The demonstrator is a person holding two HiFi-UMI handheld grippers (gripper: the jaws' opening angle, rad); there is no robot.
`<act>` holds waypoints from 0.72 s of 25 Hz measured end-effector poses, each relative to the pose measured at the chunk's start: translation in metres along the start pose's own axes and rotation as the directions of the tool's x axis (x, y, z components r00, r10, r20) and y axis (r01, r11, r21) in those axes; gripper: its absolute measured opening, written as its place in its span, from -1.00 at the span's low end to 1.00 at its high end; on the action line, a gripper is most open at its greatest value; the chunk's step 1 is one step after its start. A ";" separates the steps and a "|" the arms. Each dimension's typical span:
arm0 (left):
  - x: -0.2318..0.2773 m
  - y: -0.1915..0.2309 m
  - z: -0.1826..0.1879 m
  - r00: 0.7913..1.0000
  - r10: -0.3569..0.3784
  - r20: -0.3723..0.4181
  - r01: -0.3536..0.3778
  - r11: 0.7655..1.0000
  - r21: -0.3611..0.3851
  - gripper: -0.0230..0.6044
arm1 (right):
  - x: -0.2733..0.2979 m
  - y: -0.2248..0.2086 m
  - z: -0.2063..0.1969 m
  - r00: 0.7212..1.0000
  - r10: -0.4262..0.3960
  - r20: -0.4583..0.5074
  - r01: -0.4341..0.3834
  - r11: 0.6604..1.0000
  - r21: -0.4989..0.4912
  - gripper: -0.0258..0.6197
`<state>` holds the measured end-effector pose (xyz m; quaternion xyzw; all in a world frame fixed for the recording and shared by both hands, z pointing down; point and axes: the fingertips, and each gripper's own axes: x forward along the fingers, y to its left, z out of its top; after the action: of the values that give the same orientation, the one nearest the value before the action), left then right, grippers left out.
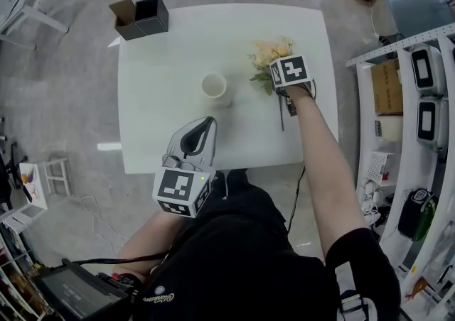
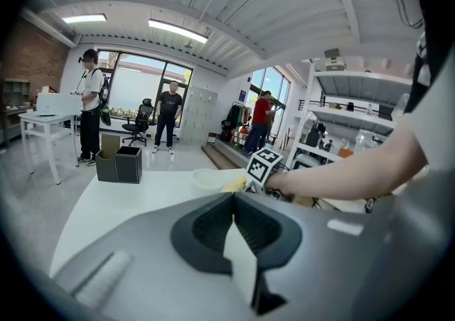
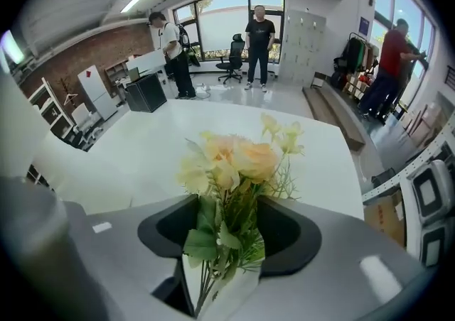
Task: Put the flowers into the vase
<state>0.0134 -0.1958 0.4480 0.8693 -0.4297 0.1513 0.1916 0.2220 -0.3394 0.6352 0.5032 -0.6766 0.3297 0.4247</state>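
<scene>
Right hand-held gripper: jaws apart | flowers: stems between jaws, lying on table

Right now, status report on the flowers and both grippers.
Left gripper shut, empty. Right gripper open, flowers between its jaws, lying on the table. White vase upright, nothing between it and the flowers.

The right gripper is facing a white table, with its two jaws standing apart. A bunch of flowers is lying between them: thin green stems and leaves are filling the gap, and pale yellow and peach blooms are spreading out just past the jaws. Beyond the table's far edge, a black box is sitting on the floor, and three people are standing near an office chair and tall windows.
</scene>
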 end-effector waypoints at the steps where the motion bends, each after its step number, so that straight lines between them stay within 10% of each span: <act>1: 0.000 0.001 0.000 1.000 0.001 -0.001 -0.001 1.000 0.000 -0.90 | 0.002 -0.001 0.000 1.000 -0.005 -0.001 0.005 1.000 0.003 -0.14; 8: 0.001 0.003 0.001 1.000 -0.003 0.000 0.003 1.000 0.004 -0.90 | -0.004 -0.005 0.002 0.998 -0.045 0.050 0.044 0.999 0.021 -0.64; 18: -0.004 -0.001 0.005 1.000 -0.016 0.017 0.015 1.000 0.017 -0.90 | -0.040 0.003 0.003 0.981 -0.062 0.185 0.055 0.998 0.042 -0.76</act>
<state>0.0126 -0.1946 0.4418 0.8755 -0.4233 0.1457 0.1818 0.2241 -0.3256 0.5972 0.5591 -0.6922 0.2808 0.3597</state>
